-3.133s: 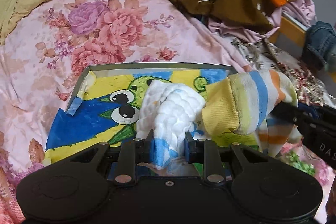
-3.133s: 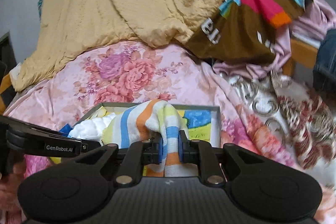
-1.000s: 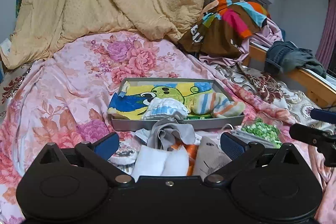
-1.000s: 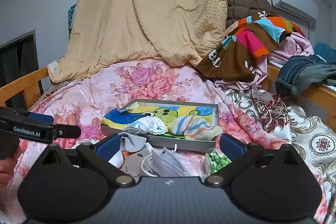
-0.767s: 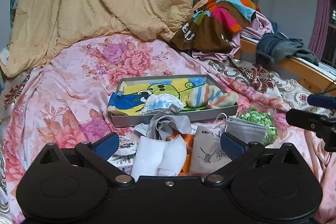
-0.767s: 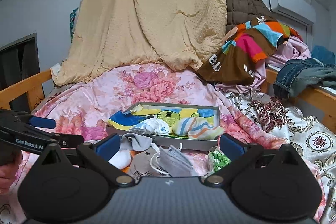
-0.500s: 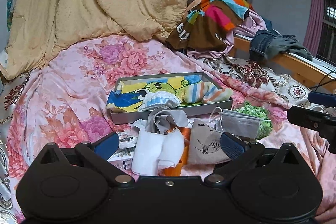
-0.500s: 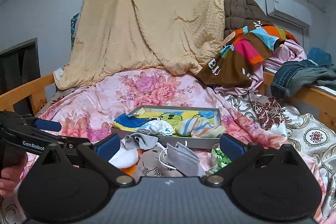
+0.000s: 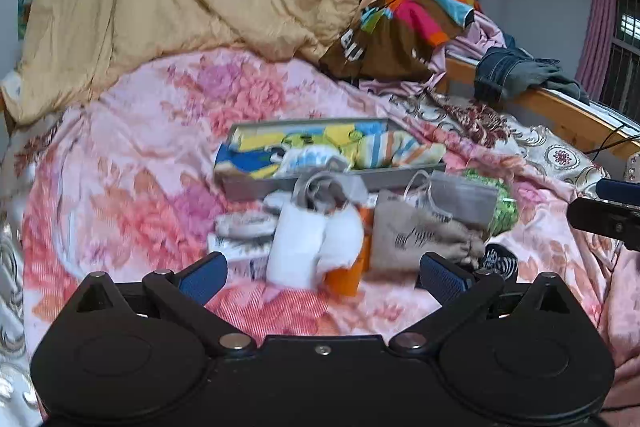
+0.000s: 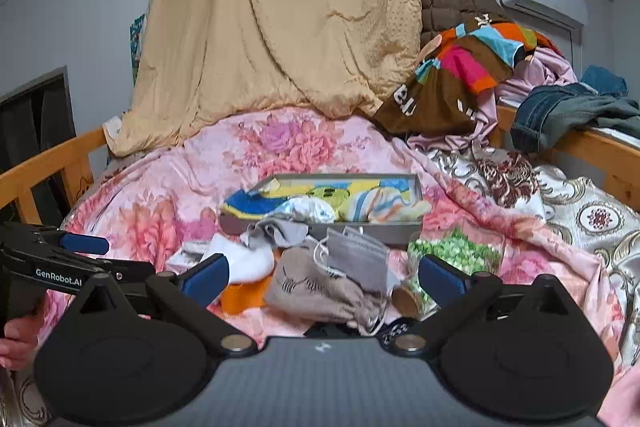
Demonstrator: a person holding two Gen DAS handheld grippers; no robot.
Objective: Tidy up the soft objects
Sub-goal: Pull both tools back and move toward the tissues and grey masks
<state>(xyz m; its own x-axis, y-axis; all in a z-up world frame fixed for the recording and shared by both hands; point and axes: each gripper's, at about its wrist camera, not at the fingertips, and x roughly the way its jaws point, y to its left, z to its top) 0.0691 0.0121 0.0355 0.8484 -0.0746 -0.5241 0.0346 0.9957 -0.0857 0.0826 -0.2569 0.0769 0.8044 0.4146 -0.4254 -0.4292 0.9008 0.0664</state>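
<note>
Grippers wide open, both empty: our left gripper (image 9: 320, 277) and right gripper (image 10: 322, 277) above sock pile (image 10: 320, 287); tray (image 10: 320, 227) holds two socks.

A bed (image 10: 152, 187) with a pink flower cover holds everything. A grey tray (image 10: 384, 227) sits in the middle of the cover. Just in front of the tray lies a messy pile: a grey cloth (image 10: 280, 231), a white sock (image 10: 244, 259), a grey face mask (image 10: 356, 255), a tan pouch (image 10: 316, 291) and something orange (image 10: 240, 295). To the right of the tray, near its front corner, lies a green dotted bag (image 10: 460, 251). Behind the tray a big yellow blanket (image 10: 280, 39) hangs down onto the bed. To the right of the tray and further back sits a heap of bright clothes (image 10: 460, 79). A cover with swirls (image 10: 580, 211) lies further right of the tray.
</note>
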